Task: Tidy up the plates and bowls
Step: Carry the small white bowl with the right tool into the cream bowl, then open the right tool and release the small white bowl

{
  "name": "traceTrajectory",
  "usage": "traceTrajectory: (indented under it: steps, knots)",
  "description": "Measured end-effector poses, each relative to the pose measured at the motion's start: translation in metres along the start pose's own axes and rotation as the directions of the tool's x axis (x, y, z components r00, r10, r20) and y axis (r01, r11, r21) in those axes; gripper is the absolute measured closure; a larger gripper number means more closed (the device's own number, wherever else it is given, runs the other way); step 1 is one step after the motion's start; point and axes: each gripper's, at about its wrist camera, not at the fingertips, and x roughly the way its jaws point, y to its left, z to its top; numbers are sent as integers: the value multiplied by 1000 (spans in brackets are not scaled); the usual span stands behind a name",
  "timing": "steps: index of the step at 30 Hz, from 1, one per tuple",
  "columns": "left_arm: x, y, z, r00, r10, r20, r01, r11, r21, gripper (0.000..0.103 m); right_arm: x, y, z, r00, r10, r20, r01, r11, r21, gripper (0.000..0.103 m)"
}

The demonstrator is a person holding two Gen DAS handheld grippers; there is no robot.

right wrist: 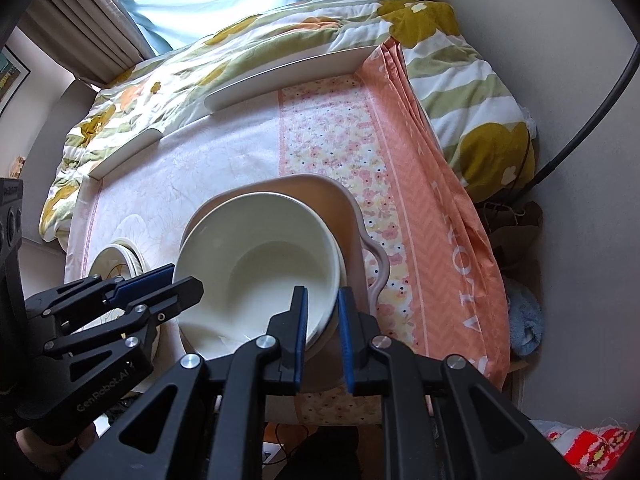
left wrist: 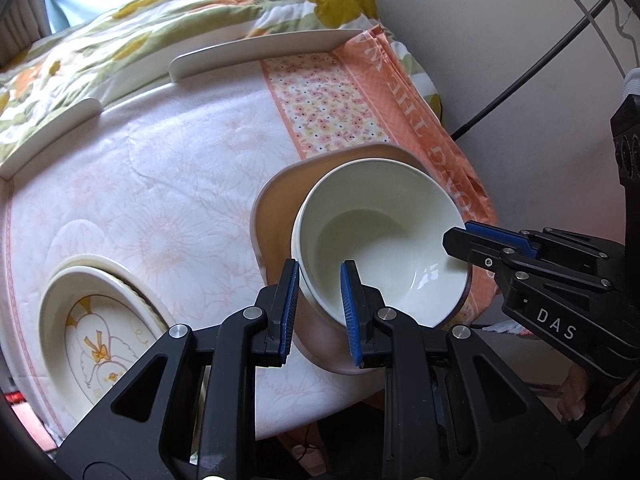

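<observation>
A white bowl (left wrist: 380, 240) sits in a pinkish-brown handled dish (left wrist: 276, 208) on the table. My left gripper (left wrist: 319, 276) straddles the bowl's near-left rim, jaws close on each side of it. My right gripper (right wrist: 323, 304) straddles the bowl's (right wrist: 260, 264) right rim the same way, over the dish (right wrist: 352, 216). Each gripper shows in the other's view, the right one (left wrist: 460, 236) at the bowl's right edge and the left one (right wrist: 184, 284) at its left edge. A stack of cream plates with a yellow bow pattern (left wrist: 96, 336) lies at the table's left.
The table carries a pale floral cloth (left wrist: 160, 184) with an orange patterned strip (right wrist: 432, 216) on the right. A floral quilt (right wrist: 248, 52) lies behind the table's raised white rim (left wrist: 256, 50). A wall and black cable (right wrist: 580, 128) stand to the right.
</observation>
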Motion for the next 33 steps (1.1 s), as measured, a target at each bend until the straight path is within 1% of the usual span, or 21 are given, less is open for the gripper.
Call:
traceTrajectory:
  steps: [6, 9, 11, 12, 13, 14, 15, 16, 17, 19, 23, 26, 29, 33]
  knots:
    - [-29, 4, 0, 996, -14, 83, 16, 1000, -25, 84, -14, 0, 0, 999, 5, 34, -6, 1000, 4, 89]
    - [-37, 4, 1, 996, 16, 84, -14, 1000, -20, 84, -22, 1, 0, 999, 18, 45, -18, 1000, -3, 89]
    - [-43, 4, -2, 996, 4, 88, -2, 1000, -21, 83, -27, 0, -2, 998, 30, 57, -30, 1000, 1, 89]
    - [-45, 5, -3, 996, 3, 91, -1, 1000, -23, 82, -31, 0, -2, 998, 21, 66, -22, 1000, 6, 82]
    - [-47, 6, -5, 996, 9, 94, -7, 1000, -23, 72, -34, -1, -4, 997, 14, 77, -15, 1000, 3, 63]
    - [-49, 7, -6, 995, 16, 100, -14, 1000, -23, 40, -37, -1, -4, 996, 14, 88, -14, 1000, -3, 49]
    - [-53, 8, -8, 993, 26, 116, -23, 999, -27, 22, -41, -1, -5, 994, 18, 104, -17, 1000, -10, 17]
    - [-61, 9, -11, 986, 56, 158, -51, 998, -36, 11, -45, -1, -7, 992, 20, 123, -18, 1000, -16, 6]
    - [-67, 10, -13, 981, 63, 185, -57, 998, -34, 11, -50, -2, -8, 989, 21, 145, -18, 1000, -24, 6]
    - [-74, 12, -16, 978, 74, 195, -69, 997, -34, 10, -56, -2, -10, 987, 5, 161, 2, 999, -40, 6]
    - [-77, 16, -25, 981, 86, 172, -81, 996, -36, 10, -64, -3, -16, 985, 1, 175, 18, 994, -107, 6]
    - [-72, 15, -33, 984, 103, 148, -101, 995, -23, 10, -70, -5, -20, 979, -10, 205, 46, 985, -168, 6]
    - [-60, 17, -40, 987, 111, 112, -111, 994, -13, 10, -67, -10, -20, 981, -28, 190, 68, 976, -205, 6]
    - [-42, 20, -48, 990, 126, 63, -125, 992, -12, 10, -54, -19, -20, 988, -40, 148, 71, 975, -210, 6]
